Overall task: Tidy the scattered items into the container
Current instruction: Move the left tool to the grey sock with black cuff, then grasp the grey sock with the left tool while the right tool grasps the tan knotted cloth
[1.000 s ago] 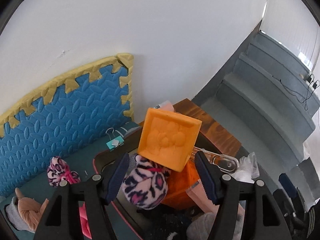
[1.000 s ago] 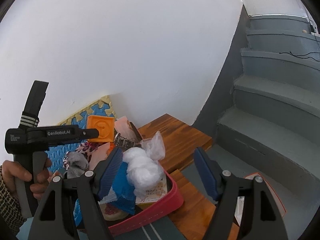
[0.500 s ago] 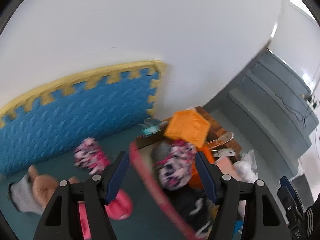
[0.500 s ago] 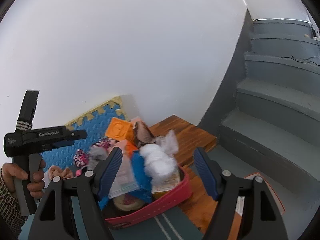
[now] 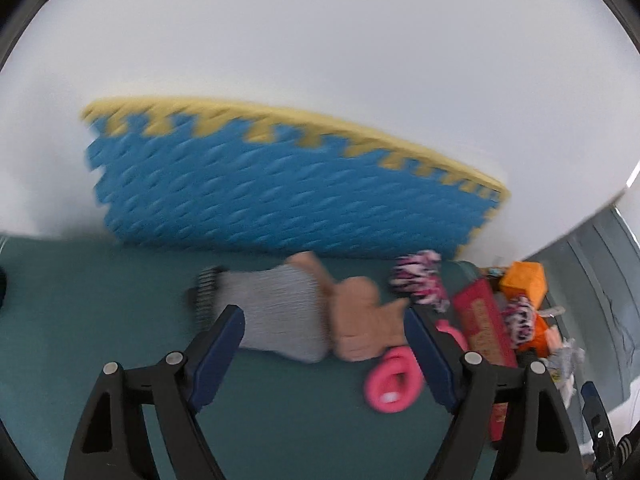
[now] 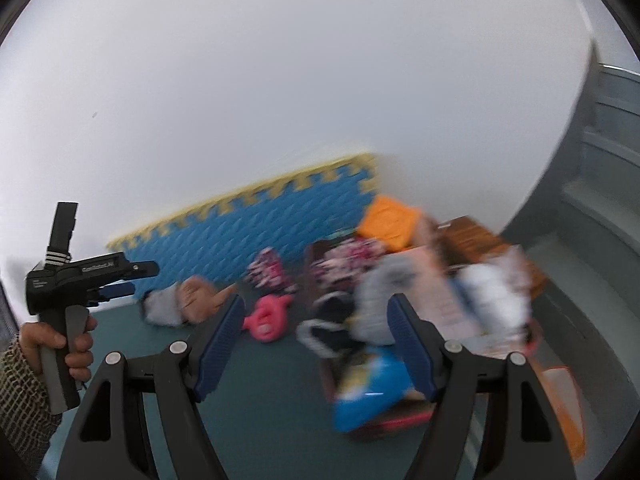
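Both views are smeared by motion blur, so small things in the red container [image 6: 384, 424] cannot be told apart — only an orange block [image 6: 390, 222], a blue item [image 6: 368, 396] and white bundles stand out. On the floor [image 5: 100, 320] lie one grey-and-tan plush [image 5: 316, 316], one pink toy [image 5: 394, 380] and one leopard-print slipper [image 5: 418, 280]; a second sits in the container. The left tongs [image 5: 322, 354] and right tongs [image 6: 314, 344] both gape wide, holding nothing. The writing on the left tool's body is too blurred to read.
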